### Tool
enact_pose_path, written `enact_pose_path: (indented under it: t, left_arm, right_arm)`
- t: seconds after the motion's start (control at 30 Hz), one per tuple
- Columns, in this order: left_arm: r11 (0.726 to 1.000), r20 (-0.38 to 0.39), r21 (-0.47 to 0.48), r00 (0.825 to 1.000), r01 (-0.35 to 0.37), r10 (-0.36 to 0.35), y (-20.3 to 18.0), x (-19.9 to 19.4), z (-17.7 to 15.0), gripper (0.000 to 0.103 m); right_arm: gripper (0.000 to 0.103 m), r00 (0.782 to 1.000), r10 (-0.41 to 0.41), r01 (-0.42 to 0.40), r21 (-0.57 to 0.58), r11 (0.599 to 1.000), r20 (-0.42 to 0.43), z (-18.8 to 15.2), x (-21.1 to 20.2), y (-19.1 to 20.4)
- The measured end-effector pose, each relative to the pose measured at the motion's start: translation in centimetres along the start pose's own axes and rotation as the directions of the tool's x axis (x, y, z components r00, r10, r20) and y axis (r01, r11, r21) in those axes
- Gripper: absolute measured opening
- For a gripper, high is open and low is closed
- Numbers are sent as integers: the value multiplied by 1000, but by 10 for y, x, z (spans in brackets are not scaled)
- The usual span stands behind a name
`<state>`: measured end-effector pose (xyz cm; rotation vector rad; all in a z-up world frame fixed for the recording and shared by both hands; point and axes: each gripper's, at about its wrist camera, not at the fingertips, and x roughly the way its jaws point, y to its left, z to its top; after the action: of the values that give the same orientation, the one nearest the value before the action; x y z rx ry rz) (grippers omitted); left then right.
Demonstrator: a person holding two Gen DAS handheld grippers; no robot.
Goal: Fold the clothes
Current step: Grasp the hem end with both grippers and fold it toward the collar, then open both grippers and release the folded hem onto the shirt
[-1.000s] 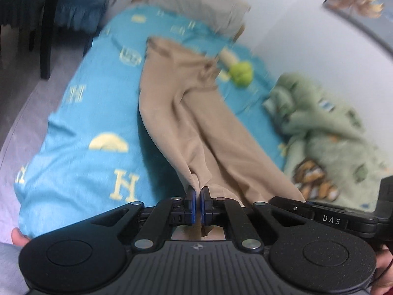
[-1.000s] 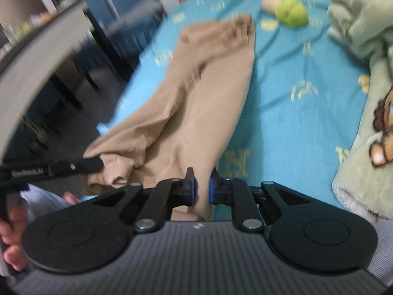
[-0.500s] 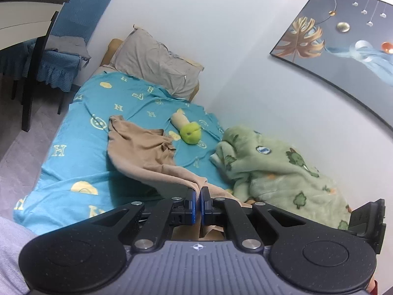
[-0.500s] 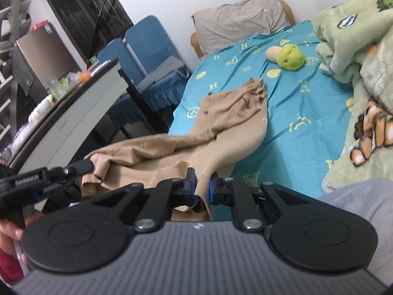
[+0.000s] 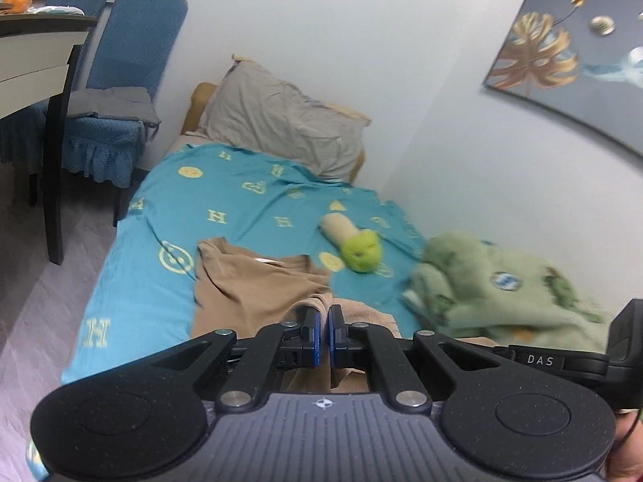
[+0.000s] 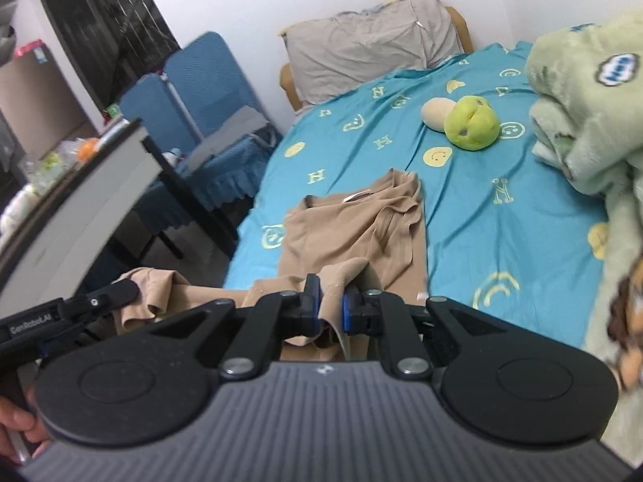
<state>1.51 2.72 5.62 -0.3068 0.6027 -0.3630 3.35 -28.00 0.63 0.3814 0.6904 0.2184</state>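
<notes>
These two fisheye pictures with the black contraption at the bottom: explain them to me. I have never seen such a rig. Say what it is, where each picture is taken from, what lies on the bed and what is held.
No robot here: a person holds a hand-held tool in each hand, each ending in two-finger tongs. A camera on each tool looks forward along its fingers, so the black shape at the bottom is the tool itself.

One picture is from the left tongs, the other from the right tongs. The left tool also shows at the lower left of the right view.

On the blue bedsheet lie tan trousers, a green plush toy, a green blanket and a grey pillow. Blue chairs stand beside the bed.

Both tongs are shut on tan cloth: each pinches one end of the trousers, raised above the part lying flat on the sheet, as if to fold them.
</notes>
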Motion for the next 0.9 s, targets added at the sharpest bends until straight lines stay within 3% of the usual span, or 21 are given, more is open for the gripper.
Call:
enact_pose_path:
  t: [0.17, 0.43, 0.53, 0.77, 0.83, 0.9]
  left_arm:
    - [994, -37, 86, 997, -68, 71, 23, 86, 0, 4]
    - [982, -173, 111, 970, -153, 171, 72, 190, -44, 5]
    - [978, -208, 130, 959, -166, 190, 80, 210, -56, 5]
    - [977, -209, 135, 960, -163, 189, 79, 214, -60, 6]
    - [977, -201, 140, 961, -164, 190, 75, 207, -57, 10]
    - [976, -173, 147, 967, -163, 187, 68, 194, -52, 18]
  right_arm:
    - [14, 997, -58, 58, 2, 998, -43, 6, 73, -17]
    - [14, 982, -128, 128, -9, 992, -136, -6, 170, -46]
    - [14, 976, -151, 147, -36, 988, -157, -12, 186, -49]
    - [17, 970, -172, 165, -55, 985, -171, -17, 196, -51]
    - [33, 970, -184, 176, -63, 982, -162, -15, 192, -49]
    - [74, 974, -188, 180, -68, 981, -129, -14, 182, -47]
